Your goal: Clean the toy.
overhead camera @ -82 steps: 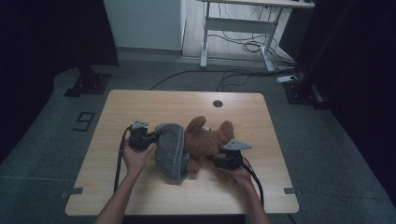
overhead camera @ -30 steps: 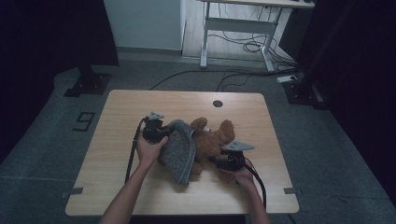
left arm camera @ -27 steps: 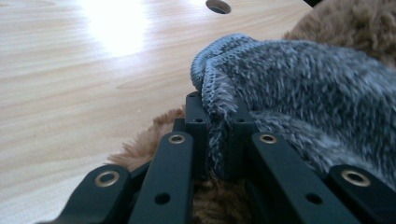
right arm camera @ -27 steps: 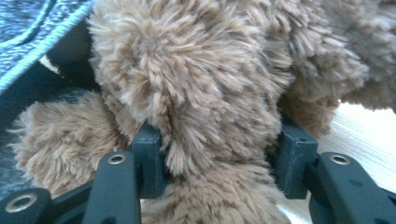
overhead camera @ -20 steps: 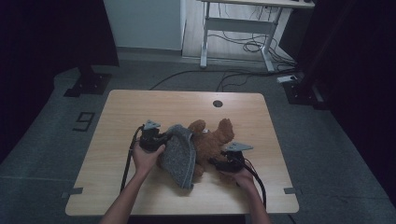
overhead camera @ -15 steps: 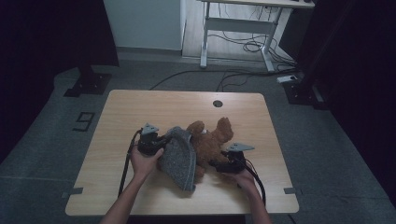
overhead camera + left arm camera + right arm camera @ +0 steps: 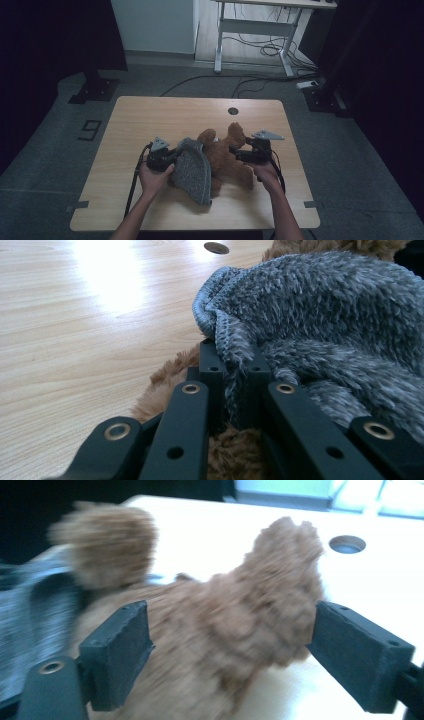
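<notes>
High view, from the left: the left gripper (image 7: 170,156) is clamped on the rim of the grey knitted garment (image 7: 194,171), seemingly to keep its opening stretched over the brown teddy bear (image 7: 225,157) lying mid-table (image 7: 150,115). Over to the right gripper (image 7: 239,152): its jaws have just been opening and stand wide, the bear's leg (image 7: 280,590) between them, unpinched.
</notes>
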A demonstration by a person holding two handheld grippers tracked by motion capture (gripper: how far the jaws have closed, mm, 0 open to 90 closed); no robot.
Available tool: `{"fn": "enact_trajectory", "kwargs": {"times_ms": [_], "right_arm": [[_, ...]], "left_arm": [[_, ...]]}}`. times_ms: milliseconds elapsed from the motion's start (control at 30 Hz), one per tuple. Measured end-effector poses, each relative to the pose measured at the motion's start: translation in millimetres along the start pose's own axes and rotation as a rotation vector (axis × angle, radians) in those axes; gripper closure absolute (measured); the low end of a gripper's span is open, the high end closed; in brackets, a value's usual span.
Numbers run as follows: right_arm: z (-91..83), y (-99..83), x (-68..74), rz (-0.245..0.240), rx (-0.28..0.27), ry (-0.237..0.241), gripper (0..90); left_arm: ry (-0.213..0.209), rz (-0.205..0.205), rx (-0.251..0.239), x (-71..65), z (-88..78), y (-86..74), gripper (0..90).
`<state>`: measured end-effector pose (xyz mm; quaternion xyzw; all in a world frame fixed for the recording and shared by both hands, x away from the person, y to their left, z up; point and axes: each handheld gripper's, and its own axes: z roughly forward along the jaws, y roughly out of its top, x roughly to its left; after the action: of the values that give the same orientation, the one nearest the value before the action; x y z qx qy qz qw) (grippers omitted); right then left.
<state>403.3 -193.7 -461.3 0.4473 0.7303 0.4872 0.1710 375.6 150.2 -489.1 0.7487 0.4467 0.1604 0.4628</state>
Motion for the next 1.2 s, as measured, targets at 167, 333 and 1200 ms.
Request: {"fn": "enact_trajectory", "kwargs": {"times_ms": [167,333,1200], "right_arm": [[31.4,4.9,-18.3,0.062,0.079,-0.036,9.5],[47.4,-1.0,-33.9,0.16,0.098,0.086,19.0],[59.0,31.6,-7.3,0.095,-0.18,0.165,75.9]], "left_arm": [[0.001,-0.003,-0.008,-0.2,0.0,-3.0,83.6],[-0.003,-0.016,-0.02,1.8,0.0,-7.8,83.9],[0.055,-0.091,-0.093,36.0,0.1,31.0,84.2]]}}
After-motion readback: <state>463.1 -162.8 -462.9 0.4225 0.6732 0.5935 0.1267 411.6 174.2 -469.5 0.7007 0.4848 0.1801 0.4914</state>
